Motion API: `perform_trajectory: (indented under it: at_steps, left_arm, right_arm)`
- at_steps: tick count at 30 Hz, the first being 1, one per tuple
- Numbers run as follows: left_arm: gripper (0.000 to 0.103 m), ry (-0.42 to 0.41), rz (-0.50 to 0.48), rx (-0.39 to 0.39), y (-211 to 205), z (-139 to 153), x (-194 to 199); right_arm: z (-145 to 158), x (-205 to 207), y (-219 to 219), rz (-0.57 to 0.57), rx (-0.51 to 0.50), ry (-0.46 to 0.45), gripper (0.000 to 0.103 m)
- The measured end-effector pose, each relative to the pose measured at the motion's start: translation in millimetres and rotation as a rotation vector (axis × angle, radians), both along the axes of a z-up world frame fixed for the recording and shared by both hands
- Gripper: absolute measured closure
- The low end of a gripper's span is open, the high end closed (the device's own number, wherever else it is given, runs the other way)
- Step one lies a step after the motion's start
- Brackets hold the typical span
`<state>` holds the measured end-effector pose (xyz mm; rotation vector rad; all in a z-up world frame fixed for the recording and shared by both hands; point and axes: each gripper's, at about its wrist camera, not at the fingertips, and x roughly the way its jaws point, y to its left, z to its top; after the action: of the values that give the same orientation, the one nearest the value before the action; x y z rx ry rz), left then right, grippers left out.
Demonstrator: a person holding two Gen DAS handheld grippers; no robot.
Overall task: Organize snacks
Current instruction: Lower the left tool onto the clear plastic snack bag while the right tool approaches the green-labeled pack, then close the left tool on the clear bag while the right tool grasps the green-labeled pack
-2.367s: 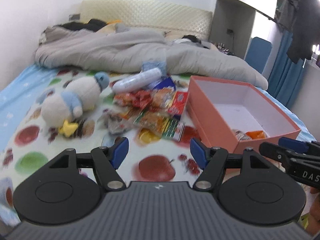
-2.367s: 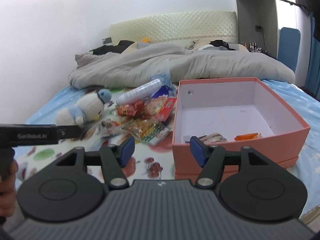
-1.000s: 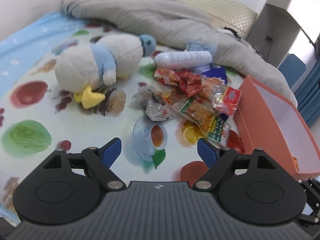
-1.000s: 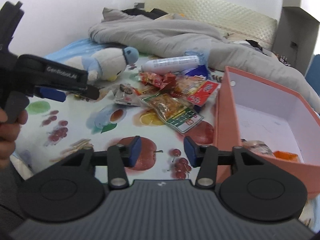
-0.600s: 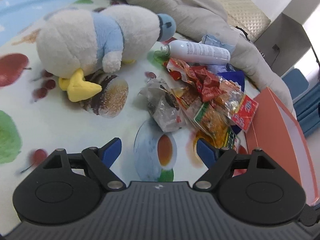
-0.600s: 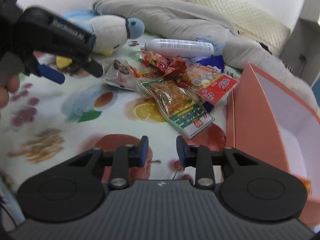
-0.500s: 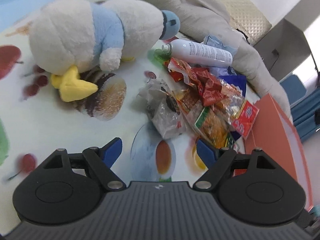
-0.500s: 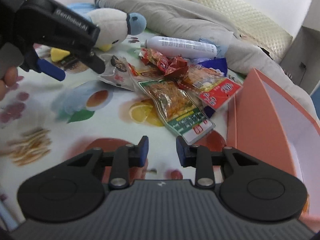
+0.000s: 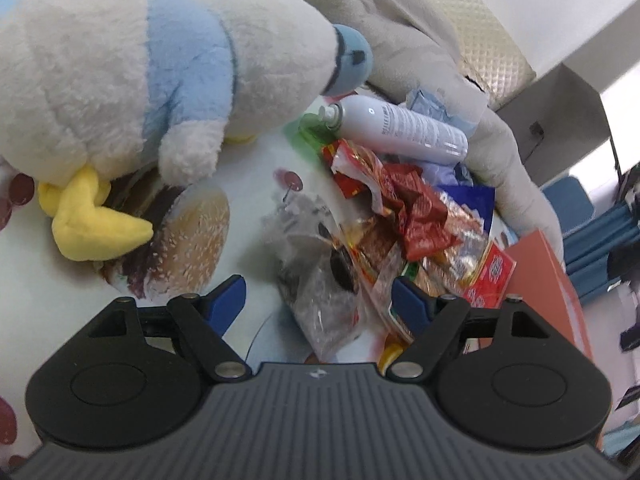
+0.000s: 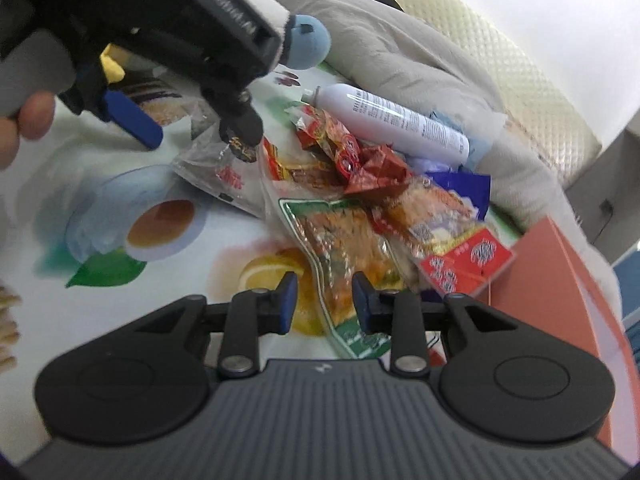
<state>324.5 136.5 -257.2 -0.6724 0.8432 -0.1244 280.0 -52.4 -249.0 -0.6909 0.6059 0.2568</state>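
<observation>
A pile of snack packets lies on the fruit-print bedsheet. My left gripper (image 9: 318, 300) hangs low over a clear grey snack bag (image 9: 320, 304), which lies between the closing jaws; the pads do not press it. In the right wrist view the left gripper (image 10: 188, 132) straddles that clear bag (image 10: 216, 168). My right gripper (image 10: 323, 306) is closing over a green-edged packet (image 10: 340, 256), pads apart from it. Red wrappers (image 10: 360, 160) and a red-and-white packet (image 10: 468, 264) lie beyond. The orange box (image 10: 568, 280) stands to the right.
A white-and-blue plush toy (image 9: 140, 72) lies left of the pile. A white spray can (image 9: 400, 128) rests behind the snacks against a grey duvet (image 9: 420, 40). The orange box's wall (image 9: 552, 292) borders the pile on the right. A person's fingers (image 10: 32, 116) grip the left tool.
Both grippers moved forward and down onto the snack pile. The right jaws narrowed clearly; the left jaws narrowed a little. The left gripper now sits over the clear bag.
</observation>
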Motion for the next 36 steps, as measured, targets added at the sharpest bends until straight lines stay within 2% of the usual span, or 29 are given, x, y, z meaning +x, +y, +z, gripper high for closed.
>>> perform_trajectory:
  at_steps: [3, 5, 6, 8, 9, 11, 16, 23, 36]
  left_arm:
    - [0.022, -0.014, 0.006, 0.014, -1.1, -0.7, 3.9]
    - [0.023, -0.016, 0.013, -0.018, -0.7, -3.2, 7.5]
    - [0.023, -0.016, 0.013, -0.032, -0.8, -4.2, 9.7]
    - [0.033, -0.011, 0.017, -0.039, -2.2, -5.2, 13.5]
    - [0.036, -0.005, 0.010, -0.035, -4.4, -5.8, 16.5]
    - [0.048, -0.002, 0.011, -0.016, -6.8, -6.2, 19.1]
    - [0.057, 0.008, 0.006, -0.013, -3.8, -6.1, 12.1]
    - [0.063, 0.027, 0.015, -0.009, 5.9, 2.3, -26.9]
    - [0.064, 0.061, 0.005, 0.038, 6.6, 24.8, -127.2]
  right_arm:
    - [-4.8, 2.9, 5.1, 0.001, -0.035, -0.006, 0.076]
    - [-8.5, 3.0, 8.3, 0.014, -0.067, -0.016, 0.084]
    - [-9.4, 3.1, 8.9, 0.017, -0.072, -0.016, 0.084]
    - [-10.7, 2.7, 10.2, 0.024, -0.084, -0.011, 0.092]
    - [-10.8, 2.2, 10.4, 0.023, -0.088, -0.013, 0.093]
    - [-10.0, -1.3, 11.8, 0.021, -0.092, -0.018, 0.097]
    - [-2.1, -10.1, 12.3, 0.008, -0.081, -0.010, 0.101]
    - [8.2, -35.2, 11.2, 0.010, -0.074, 0.010, 0.101]
    - [35.9, -113.6, 11.3, -0.001, -0.027, 0.029, 0.100]
